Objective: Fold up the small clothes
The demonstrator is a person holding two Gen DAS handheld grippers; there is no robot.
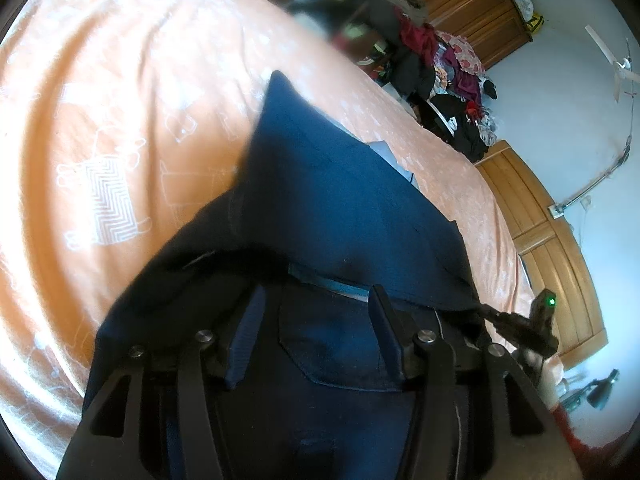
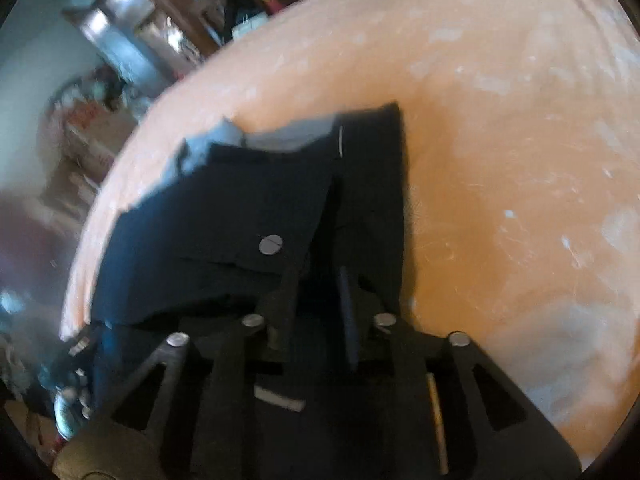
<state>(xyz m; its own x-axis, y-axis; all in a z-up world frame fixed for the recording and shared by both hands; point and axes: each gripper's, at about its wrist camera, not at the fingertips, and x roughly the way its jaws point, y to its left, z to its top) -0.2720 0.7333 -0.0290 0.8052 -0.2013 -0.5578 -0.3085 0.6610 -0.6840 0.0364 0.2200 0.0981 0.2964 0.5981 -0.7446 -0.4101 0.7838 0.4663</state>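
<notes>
A dark navy garment (image 1: 332, 200) with a back pocket lies partly lifted over the orange bedsheet (image 1: 120, 100). My left gripper (image 1: 316, 292) is at its near edge. Its fingers (image 1: 244, 332) stand well apart and their tips are hidden under a fold of the cloth. In the same view, my right gripper (image 1: 496, 316) pulls a corner of the cloth out to the right. In the right wrist view the navy garment (image 2: 240, 208) shows a pale button (image 2: 271, 245), and my right gripper (image 2: 318, 284) has its fingers close together, pinching a fold.
A heap of mixed clothes (image 1: 440, 72) sits beyond the bed's far edge, beside wooden wardrobe doors (image 1: 552, 248). The right wrist view is blurred, with cluttered shelves (image 2: 132, 40) past the edge of the bed and the orange bedsheet (image 2: 500, 160) stretching to the right.
</notes>
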